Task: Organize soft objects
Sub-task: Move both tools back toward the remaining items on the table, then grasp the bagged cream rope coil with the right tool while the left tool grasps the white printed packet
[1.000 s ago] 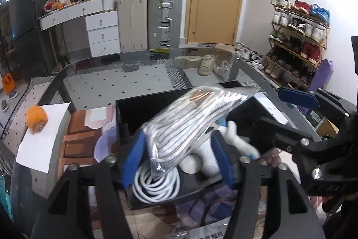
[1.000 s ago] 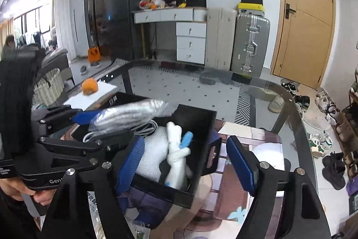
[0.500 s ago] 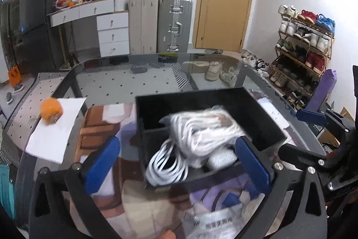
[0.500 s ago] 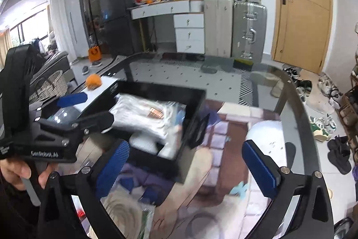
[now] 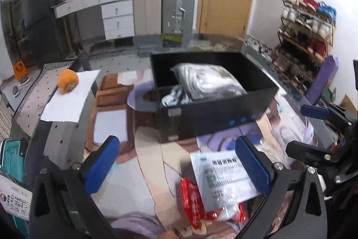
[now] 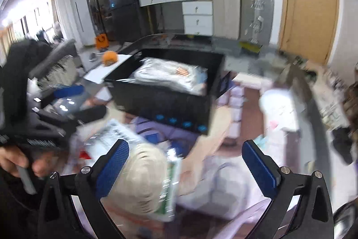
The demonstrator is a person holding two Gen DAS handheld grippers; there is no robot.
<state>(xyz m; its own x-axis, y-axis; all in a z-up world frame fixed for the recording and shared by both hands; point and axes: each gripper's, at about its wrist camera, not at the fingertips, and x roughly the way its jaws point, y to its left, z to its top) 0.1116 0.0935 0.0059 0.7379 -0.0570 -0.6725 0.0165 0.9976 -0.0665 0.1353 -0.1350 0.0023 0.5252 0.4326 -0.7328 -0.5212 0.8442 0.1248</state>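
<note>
A black bin (image 5: 214, 109) stands on the table, also in the right wrist view (image 6: 161, 102). A clear bag of white cord (image 5: 210, 80) lies inside it (image 6: 170, 75). My left gripper (image 5: 176, 167) is open and empty, pulled back in front of the bin, over a white labelled packet (image 5: 223, 178) and a red packet (image 5: 192, 203). My right gripper (image 6: 185, 169) is open and empty, above a bagged cream knitted item (image 6: 138, 183) and a pale soft bundle (image 6: 223, 189).
An orange fruit (image 5: 68, 82) sits on white paper (image 5: 69, 100) at the table's left. The left gripper shows at the left of the right wrist view (image 6: 51, 118). The right gripper shows at the right edge of the left wrist view (image 5: 329, 133). A shoe rack (image 5: 306, 37) stands to the right.
My left gripper opened and let the bag of white cord drop into the bin, then pulled back. Both grippers drew back and tilted down toward the packets in front of the bin.
</note>
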